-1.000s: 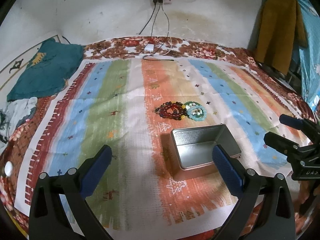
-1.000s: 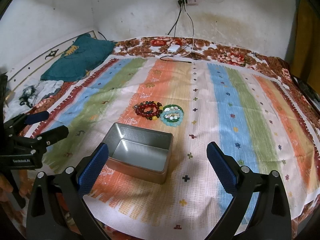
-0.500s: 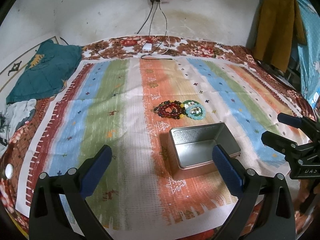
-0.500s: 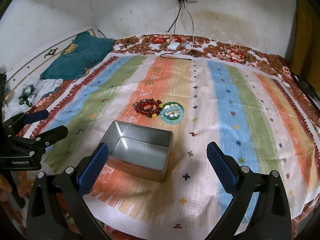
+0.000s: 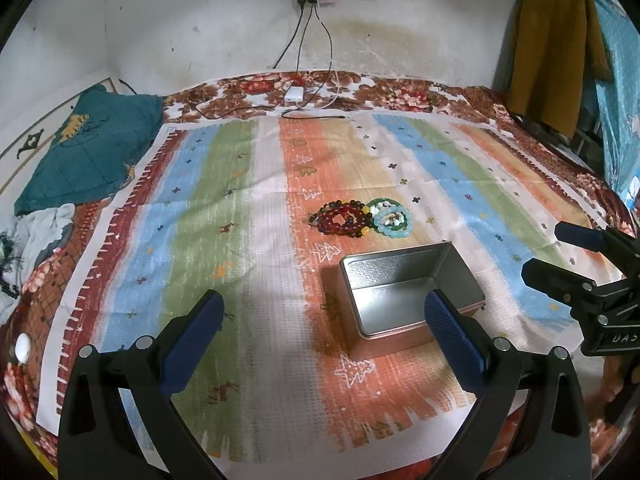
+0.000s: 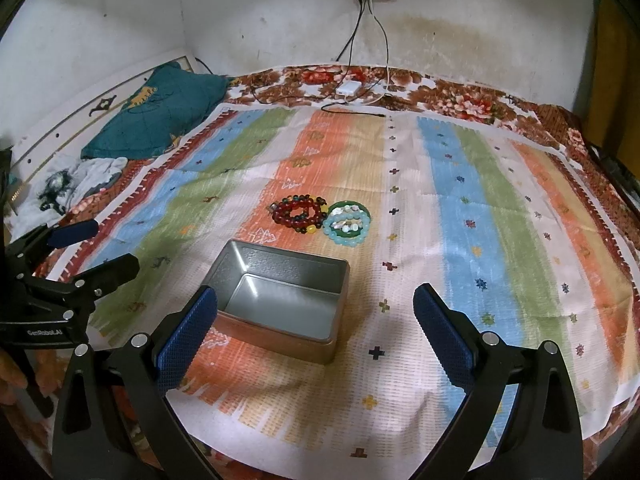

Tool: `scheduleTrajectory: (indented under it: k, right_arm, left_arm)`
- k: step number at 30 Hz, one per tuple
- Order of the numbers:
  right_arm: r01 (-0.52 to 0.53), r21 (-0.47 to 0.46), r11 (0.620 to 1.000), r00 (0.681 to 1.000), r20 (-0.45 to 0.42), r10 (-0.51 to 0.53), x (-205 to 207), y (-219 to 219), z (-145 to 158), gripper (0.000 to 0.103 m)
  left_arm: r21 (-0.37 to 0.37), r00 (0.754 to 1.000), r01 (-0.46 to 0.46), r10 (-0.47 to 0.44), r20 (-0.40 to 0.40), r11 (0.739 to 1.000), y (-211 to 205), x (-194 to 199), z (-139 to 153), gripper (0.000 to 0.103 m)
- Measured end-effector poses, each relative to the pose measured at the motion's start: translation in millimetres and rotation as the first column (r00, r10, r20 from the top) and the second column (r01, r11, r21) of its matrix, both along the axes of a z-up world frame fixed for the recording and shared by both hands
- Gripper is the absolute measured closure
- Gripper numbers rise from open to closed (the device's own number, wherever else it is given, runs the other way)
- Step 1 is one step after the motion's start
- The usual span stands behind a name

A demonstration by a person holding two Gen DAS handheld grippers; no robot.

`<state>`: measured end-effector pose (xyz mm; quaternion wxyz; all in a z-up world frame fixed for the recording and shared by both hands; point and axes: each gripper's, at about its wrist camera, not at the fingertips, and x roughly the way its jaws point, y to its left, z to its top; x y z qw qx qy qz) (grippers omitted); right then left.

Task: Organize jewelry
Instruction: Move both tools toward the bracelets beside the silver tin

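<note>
An open empty metal tin [image 5: 408,294] [image 6: 280,304] sits on the striped cloth. Just beyond it lie a pile of dark red bead bracelets [image 5: 343,218] [image 6: 298,213] and a pile of green and light blue bracelets [image 5: 390,216] [image 6: 347,222], side by side and touching. My left gripper [image 5: 322,330] is open and empty, hovering near the tin's left front. My right gripper [image 6: 316,330] is open and empty, over the tin's near right side. Each gripper also shows in the other's view: the right gripper [image 5: 560,252], the left gripper [image 6: 96,246].
The striped cloth [image 5: 224,216] covers a floral bedspread [image 5: 392,92]. A teal blanket [image 5: 92,148] and white clothes [image 5: 36,232] lie far left. A white charger [image 5: 294,94] with cables lies at the back under a wall socket. Clothes [image 5: 556,48] hang at the right.
Both grippers have drifted slightly closer over the cloth; the tin and bracelets sit a little higher in view. Nothing was grasped or moved.
</note>
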<state>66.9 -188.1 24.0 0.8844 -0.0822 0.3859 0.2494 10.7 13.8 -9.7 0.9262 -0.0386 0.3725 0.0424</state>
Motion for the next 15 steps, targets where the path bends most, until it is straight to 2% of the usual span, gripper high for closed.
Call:
scheduleTrajectory:
  k: [15]
  right_arm:
    - [0.007,0.014,1.000,1.000,-0.030,-0.007,13.1,0.5,0.1,0.004]
  left_arm:
    - [0.001,1.000,0.006,-0.006,-0.004,1.000,2.4,0.1,-1.0,0.005]
